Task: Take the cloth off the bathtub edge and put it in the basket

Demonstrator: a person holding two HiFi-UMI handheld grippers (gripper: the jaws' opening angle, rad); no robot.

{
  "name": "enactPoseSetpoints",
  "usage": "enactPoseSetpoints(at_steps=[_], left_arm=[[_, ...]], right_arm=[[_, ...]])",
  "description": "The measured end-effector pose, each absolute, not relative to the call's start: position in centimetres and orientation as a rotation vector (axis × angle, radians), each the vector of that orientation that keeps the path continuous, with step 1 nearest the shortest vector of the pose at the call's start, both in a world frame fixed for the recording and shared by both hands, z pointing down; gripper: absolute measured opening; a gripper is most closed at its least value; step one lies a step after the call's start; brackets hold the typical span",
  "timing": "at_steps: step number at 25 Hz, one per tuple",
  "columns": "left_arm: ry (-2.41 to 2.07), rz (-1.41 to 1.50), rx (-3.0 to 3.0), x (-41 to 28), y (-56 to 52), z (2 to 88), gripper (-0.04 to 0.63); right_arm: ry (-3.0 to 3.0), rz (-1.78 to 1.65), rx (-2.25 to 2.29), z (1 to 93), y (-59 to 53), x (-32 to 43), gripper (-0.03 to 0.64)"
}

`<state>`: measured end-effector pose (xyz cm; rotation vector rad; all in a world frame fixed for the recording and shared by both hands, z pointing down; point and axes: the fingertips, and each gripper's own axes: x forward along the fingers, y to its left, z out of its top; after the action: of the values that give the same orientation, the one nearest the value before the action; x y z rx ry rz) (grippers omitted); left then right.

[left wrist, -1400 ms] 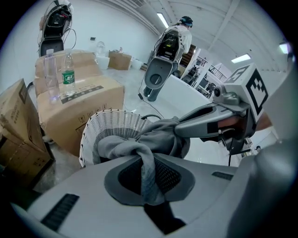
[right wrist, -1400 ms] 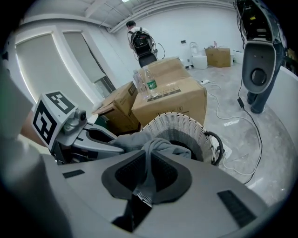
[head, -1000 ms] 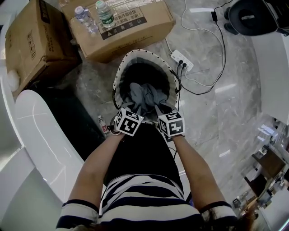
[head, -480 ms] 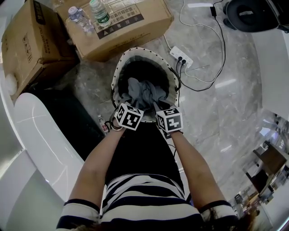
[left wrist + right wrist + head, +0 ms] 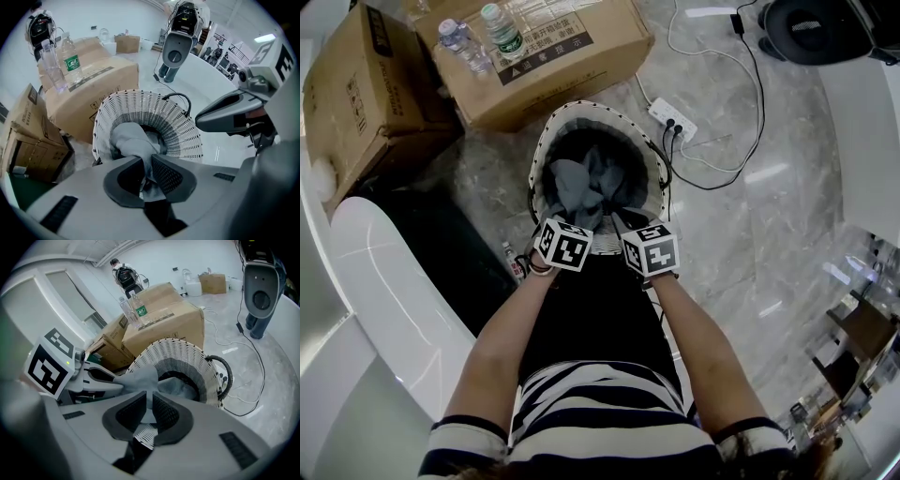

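Cloth (image 5: 591, 186): one, grey, bunched, inside the basket (image 5: 581, 111) and not lying flat. Its near edge is held up at two points just inside the near rim, so its long axis runs side to side between the two grippers. From there the folds fall away from the person toward the basket's middle. No part of it touches the bathtub (image 5: 384, 291), which stands apart at the left.

Left gripper (image 5: 568, 229): pointing steeply down, jaws pinched on a fold of the cloth (image 5: 133, 143), with the fabric running up out of the narrow gap between the pads. Right gripper (image 5: 630, 231): likewise clamped on the cloth edge (image 5: 145, 376), and the woven rim shows below its jaws. The two stand side by side at the near rim, close but apart.

Change against a second ago: the cloth then stood higher and lapped over the near rim between the two marker cubes. Now it sits lower in the basket and a strip of white rim shows between the cubes.

Count:
- One cloth, one basket and two grippers, both gripping.
- Two cardboard boxes (image 5: 544, 58) beyond the basket, with two water bottles (image 5: 499, 26) standing on the nearer one.
- One power strip (image 5: 672, 119) on the floor to the basket's right.
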<state>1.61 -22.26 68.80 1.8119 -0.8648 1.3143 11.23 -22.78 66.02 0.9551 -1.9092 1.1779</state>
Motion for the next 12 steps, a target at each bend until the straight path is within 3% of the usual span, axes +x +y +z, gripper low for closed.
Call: enactPoseSetpoints(at_steps=[3,6,12], left_arm=[[-0.887,1.327,1.809,1.5,-22.3,68.5,0.057],[-0.891,1.334,1.834,1.7,-22.4,68.1,0.134],[-0.877,1.275,1.858,2.7,-22.3,66.9,0.132]], right_arm=[[-1.913,1.184,0.958,65.7,-22.5,11.1,0.057],[-1.909,1.197,0.965,65.5,-21.9,11.0,0.057],[-1.91,1.211,0.989,64.8,-20.7,11.3,0.057]])
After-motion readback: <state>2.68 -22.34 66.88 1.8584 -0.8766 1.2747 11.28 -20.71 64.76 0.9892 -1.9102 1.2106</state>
